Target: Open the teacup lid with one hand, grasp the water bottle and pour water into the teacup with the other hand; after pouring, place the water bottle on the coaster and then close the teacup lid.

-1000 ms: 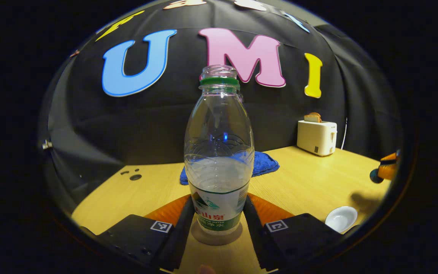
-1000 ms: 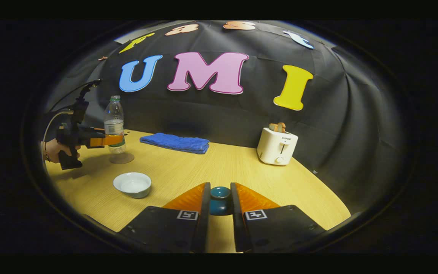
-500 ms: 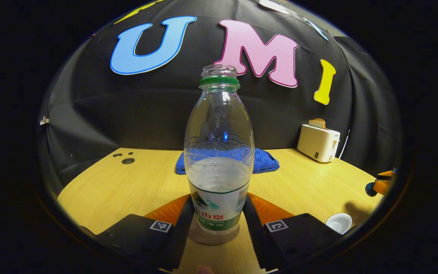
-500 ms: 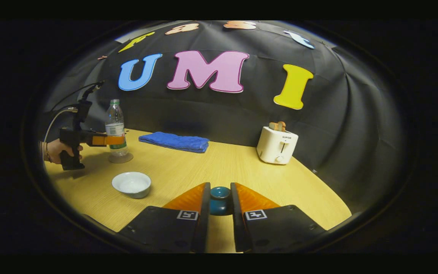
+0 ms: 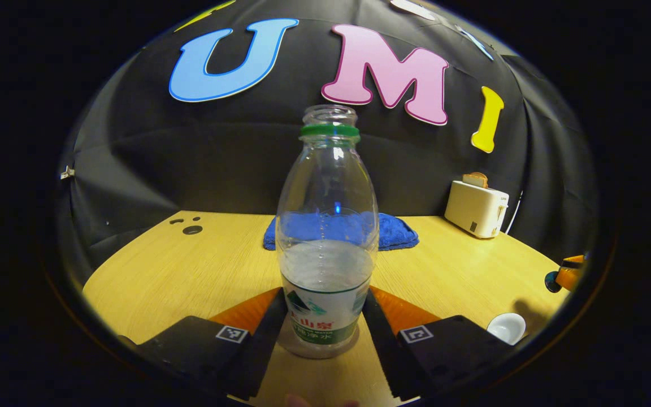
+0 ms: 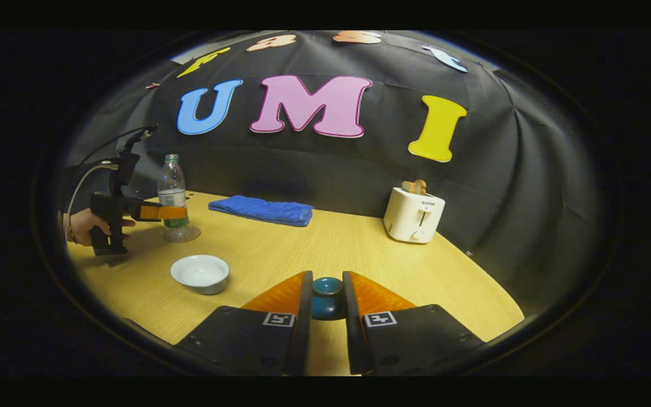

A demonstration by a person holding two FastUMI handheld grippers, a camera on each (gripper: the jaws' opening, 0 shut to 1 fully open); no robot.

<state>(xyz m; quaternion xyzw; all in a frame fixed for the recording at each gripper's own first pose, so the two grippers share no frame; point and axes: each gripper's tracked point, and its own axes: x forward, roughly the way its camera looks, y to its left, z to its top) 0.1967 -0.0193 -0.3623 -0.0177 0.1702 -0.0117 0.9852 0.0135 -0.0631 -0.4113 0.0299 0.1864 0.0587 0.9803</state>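
Left gripper [image 5: 324, 316]: both fingers press the sides of the water bottle [image 5: 326, 237] at its label band, one on each side. Bottle upright, uncapped, green neck ring, roughly half full. Label is white and green with a mountain graphic and red characters; print too distorted to transcribe reliably. In the right gripper view the same bottle [image 6: 172, 192] stands at the far left of the table [image 6: 331, 249] with its base on or just above a round coaster [image 6: 190, 234]; contact cannot be told. A hand [image 6: 83, 225] holds that gripper's black handle.

Right gripper [image 6: 326, 302]: fingers pinch a dark teal teacup lid [image 6: 326, 293] by its rounded top, near the table's near edge. Whether the lid rests on anything below cannot be told.

Counts: 1 bottle, 1 coaster, 1 white teacup [image 6: 200, 273], 1 lid, 1 folded blue cloth [image 6: 261, 210], 1 white toaster [image 6: 413, 214] with toast in the slot. The teacup sits open on the table, between the two grippers, nearer the bottle. The toaster bears small dark lettering, unreadable.

View differences: the left gripper view adds dark round holes [image 5: 192, 229] in the table at far left and puts the teacup [image 5: 506, 328] at lower right, with the right gripper's orange fingers [image 5: 569, 271] at the right edge; coaster seen in the right gripper view
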